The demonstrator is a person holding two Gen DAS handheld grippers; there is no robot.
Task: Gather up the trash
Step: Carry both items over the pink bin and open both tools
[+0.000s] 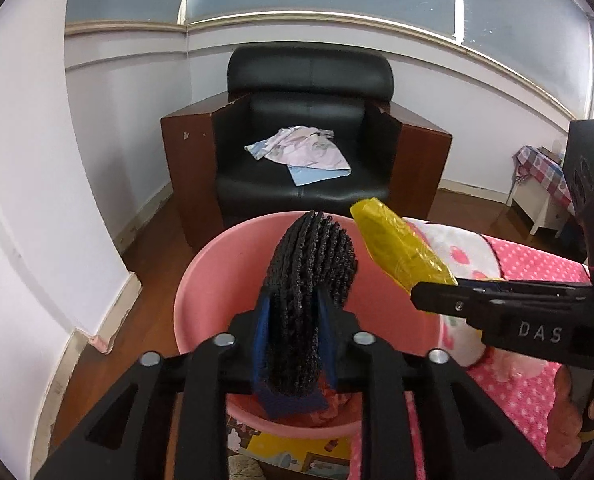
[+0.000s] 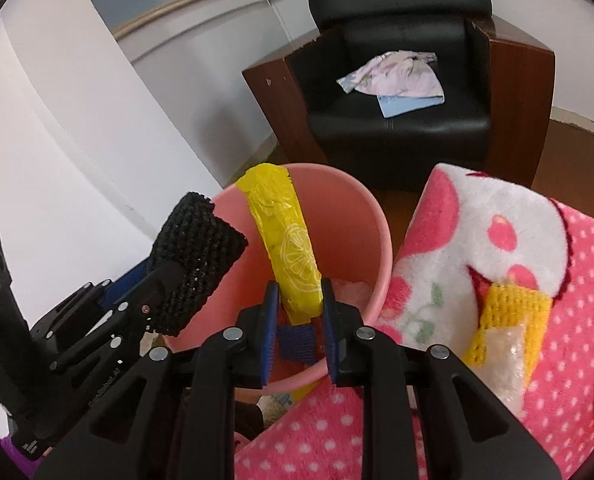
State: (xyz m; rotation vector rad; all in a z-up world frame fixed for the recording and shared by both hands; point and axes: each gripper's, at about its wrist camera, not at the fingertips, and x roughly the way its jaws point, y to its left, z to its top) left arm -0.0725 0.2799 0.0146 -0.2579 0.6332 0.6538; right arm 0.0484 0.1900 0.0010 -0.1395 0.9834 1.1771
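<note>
My left gripper (image 1: pixel 293 316) is shut on a black foam net sleeve (image 1: pixel 313 276) and holds it over the pink bin (image 1: pixel 217 264). In the right wrist view the left gripper (image 2: pixel 165 284) and its black net (image 2: pixel 197 256) hang at the bin's left rim. My right gripper (image 2: pixel 299 304) is shut on a yellow lemon-print wrapper (image 2: pixel 287 232) above the pink bin (image 2: pixel 361 216). In the left wrist view the right gripper (image 1: pixel 429 292) holds the wrapper (image 1: pixel 397 248) at the bin's right rim. A yellow foam net with clear wrap (image 2: pixel 509 320) lies on the pink blanket.
A pink polka-dot blanket (image 2: pixel 557 248) covers the surface right of the bin. A black armchair (image 1: pixel 309 132) with cloths on its seat (image 1: pixel 297 150) stands behind the bin. White walls run along the left. A small checkered table (image 1: pixel 545 184) stands far right.
</note>
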